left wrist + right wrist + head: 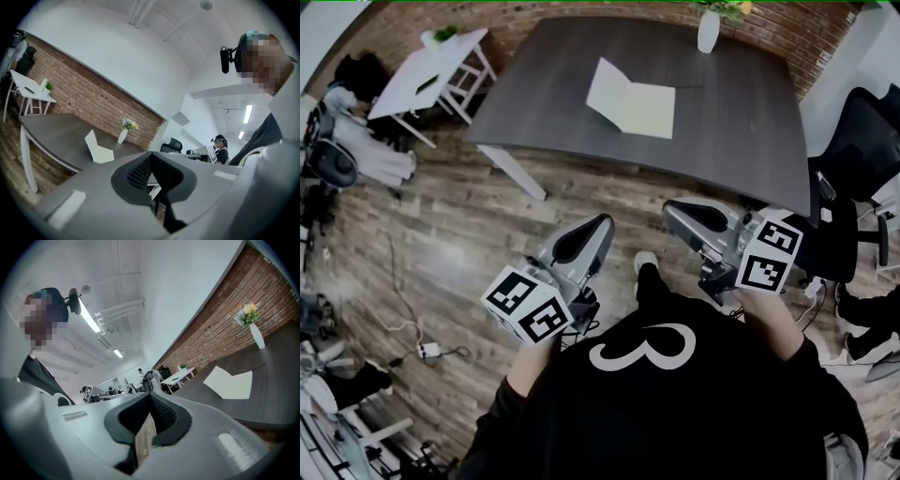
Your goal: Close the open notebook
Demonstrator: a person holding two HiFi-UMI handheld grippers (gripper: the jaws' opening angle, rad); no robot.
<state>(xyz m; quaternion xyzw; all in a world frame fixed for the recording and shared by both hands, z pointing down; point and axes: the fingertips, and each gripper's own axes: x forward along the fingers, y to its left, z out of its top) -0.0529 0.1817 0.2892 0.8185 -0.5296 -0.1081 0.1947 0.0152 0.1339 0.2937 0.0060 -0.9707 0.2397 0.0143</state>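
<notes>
By my reading the approach is only just beginning. The person is standing back from the dark grey rectangular table (741, 131) and is holding both tools low, close to the body. The left gripper (595, 228) is showing its jaws pressed together at the tips with nothing between them. The right gripper (680, 214) is looking the same, closed and empty, with only a sliver of wooden floor showing through the gap behind its pads.

The open cream-paged notebook (633, 98) is lying on the table well ahead of both grippers, roughly on the line between them and well apart from either. Its leaf on the left gripper's side seems to be sitting partly raised, while the other is lying flat.

The next move is calling for both grippers to travel forward over the near table edge. One tip would then need to get behind the raised leaf and swing it across onto the flat one. A slim white vase of flowers (709, 31) is standing beyond the notebook, farther from the grippers.
</notes>
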